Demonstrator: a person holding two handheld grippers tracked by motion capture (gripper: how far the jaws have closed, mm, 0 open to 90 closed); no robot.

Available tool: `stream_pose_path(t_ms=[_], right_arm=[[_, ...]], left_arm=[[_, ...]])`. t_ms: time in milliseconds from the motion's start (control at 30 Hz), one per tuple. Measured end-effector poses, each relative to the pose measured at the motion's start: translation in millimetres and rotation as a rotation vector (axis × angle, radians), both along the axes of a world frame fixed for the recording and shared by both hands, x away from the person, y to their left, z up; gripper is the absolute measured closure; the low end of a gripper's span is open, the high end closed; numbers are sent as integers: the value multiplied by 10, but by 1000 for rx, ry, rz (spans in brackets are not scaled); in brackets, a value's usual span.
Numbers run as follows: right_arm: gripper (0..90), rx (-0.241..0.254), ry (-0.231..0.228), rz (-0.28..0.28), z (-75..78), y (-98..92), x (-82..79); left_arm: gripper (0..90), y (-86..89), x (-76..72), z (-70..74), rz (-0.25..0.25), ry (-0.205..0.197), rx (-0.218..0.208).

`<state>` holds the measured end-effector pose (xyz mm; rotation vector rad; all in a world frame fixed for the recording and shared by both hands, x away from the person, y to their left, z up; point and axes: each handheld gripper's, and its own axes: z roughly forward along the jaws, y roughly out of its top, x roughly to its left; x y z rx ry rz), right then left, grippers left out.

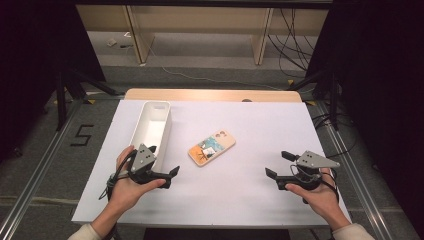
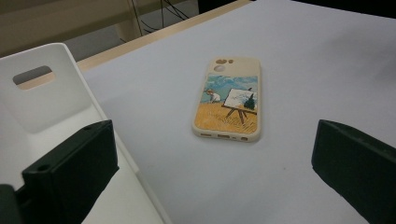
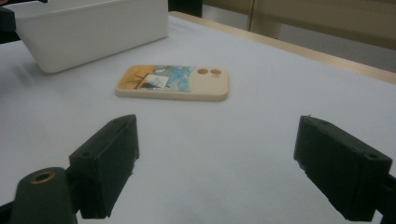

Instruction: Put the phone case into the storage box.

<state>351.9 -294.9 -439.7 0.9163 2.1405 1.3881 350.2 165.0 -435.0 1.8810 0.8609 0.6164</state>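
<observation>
We held the left gripper [image 1: 167, 175] and right gripper [image 1: 278, 163] released, jaws wide. The phone case [image 1: 211, 146] lay flat mid-tabletop, just beside the white bin [image 1: 150, 131]. We judged a grasp should straddle its long edges squarely, low against the tabletop [image 1: 240, 195].

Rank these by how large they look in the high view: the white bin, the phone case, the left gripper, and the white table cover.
1. White table cover, by far the largest.
2. White bin.
3. Left gripper and phone case: these look about alike, so I leave them unranked.
</observation>
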Motion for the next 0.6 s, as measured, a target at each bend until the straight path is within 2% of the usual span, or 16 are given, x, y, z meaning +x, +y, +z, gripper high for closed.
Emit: stream_pose_path(t_ms=[600], right_arm=[[149,0,2,2,-4,10,-1]], left_arm=[[0,-5,-14,-9,-2,0,3]])
